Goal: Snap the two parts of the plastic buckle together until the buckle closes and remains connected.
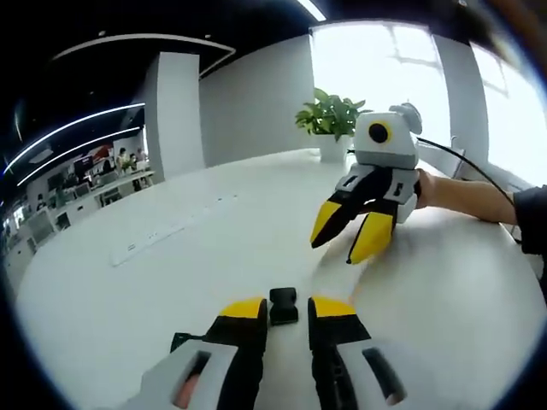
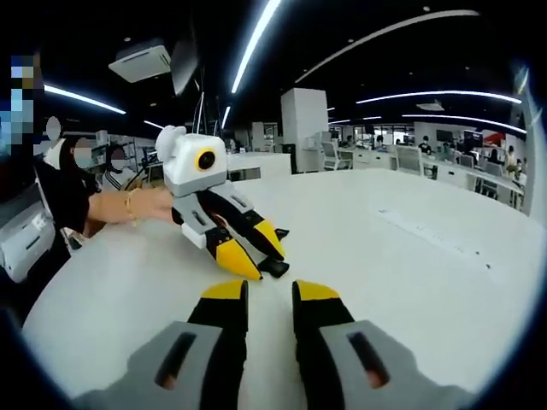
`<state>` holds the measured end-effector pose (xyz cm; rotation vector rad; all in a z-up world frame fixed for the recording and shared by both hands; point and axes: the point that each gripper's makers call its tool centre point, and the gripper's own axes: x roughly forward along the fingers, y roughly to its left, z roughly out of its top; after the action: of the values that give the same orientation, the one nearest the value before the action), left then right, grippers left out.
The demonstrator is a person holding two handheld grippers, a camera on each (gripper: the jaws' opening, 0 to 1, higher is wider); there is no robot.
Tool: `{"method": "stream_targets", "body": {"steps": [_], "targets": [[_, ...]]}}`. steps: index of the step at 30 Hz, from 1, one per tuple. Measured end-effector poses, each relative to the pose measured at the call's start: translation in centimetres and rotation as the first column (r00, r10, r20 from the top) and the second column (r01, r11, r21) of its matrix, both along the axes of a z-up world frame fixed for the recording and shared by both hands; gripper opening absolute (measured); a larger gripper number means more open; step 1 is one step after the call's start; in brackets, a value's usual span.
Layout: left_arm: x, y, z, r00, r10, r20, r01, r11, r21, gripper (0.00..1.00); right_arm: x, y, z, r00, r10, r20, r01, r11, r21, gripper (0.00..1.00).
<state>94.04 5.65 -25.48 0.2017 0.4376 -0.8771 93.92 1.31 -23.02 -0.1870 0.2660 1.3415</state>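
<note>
Buckle (image 1: 283,306) on table (image 1: 171,282), between left claw (image 1: 288,309) tips.

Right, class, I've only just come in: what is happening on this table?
A person holds two yellow-tipped tongs over a white table. The left tongs sit open around a small black plastic buckle piece lying on the table. The right tongs hang open and empty, pointing toward the left ones. The buckle isn't snapped together yet.

Two claws (image 1: 287,312) (image 2: 269,293), two buckle parts (image 1: 283,305) (image 1: 182,341), one potted plant (image 1: 332,122).
</note>
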Motion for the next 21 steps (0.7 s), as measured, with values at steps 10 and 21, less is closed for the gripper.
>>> {"method": "stream_targets", "body": {"steps": [10,21], "targets": [[-0.36,-0.14,-0.16,1.0,-0.004,-0.026,0.004,1.0,-0.019,0.14,-0.03,0.07,-0.18,1.0,0.003,-0.007,-0.003,1.0,-0.001,0.2],[-0.32,-0.13,-0.25,0.999,-0.007,-0.035,0.006,1.0,-0.03,0.13,-0.05,0.13,-0.38,1.0,0.006,-0.013,-0.006,1.0,-0.002,0.2]]}}
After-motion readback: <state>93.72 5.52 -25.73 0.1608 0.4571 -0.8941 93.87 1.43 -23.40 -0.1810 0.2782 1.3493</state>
